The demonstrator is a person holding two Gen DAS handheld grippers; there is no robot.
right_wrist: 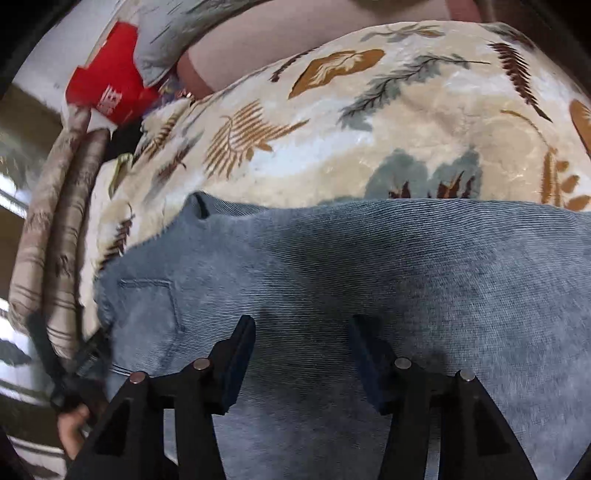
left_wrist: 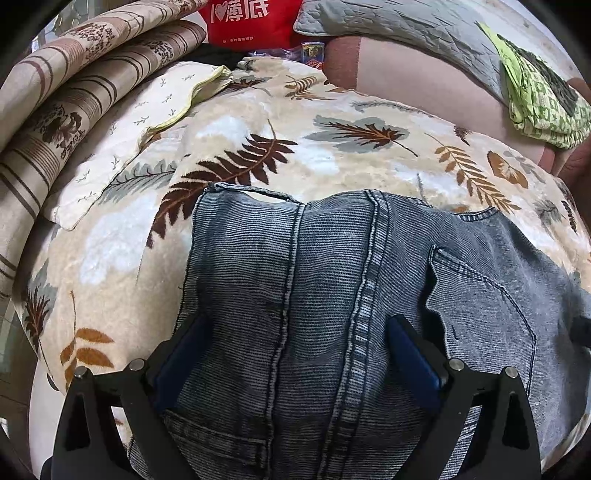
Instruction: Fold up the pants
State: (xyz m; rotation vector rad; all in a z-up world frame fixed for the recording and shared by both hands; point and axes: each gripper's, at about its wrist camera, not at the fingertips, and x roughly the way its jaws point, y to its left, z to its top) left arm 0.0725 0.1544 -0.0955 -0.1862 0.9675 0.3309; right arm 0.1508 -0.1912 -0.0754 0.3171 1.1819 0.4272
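Grey-blue denim pants (left_wrist: 295,277) lie folded on a leaf-print blanket (left_wrist: 332,147), waistband and belt loop toward the far side, a back pocket (left_wrist: 480,306) on the right. My left gripper (left_wrist: 295,332) hovers open and wide over the centre seam; its blue pads (left_wrist: 410,350) touch no fabric fold. In the right wrist view the pants (right_wrist: 369,258) spread across the blanket (right_wrist: 369,110), with a pocket (right_wrist: 147,302) at the left. My right gripper (right_wrist: 303,328) stands open above plain denim with nothing pinched between its fingers.
A striped folded quilt (left_wrist: 74,92) lies at the left, beside a cream pillowcase (left_wrist: 147,122). At the back are a red bag (left_wrist: 247,22) and a grey quilted cover (left_wrist: 388,26). A green patterned cloth (left_wrist: 539,96) lies at the right. A hand (right_wrist: 72,424) shows at the lower left.
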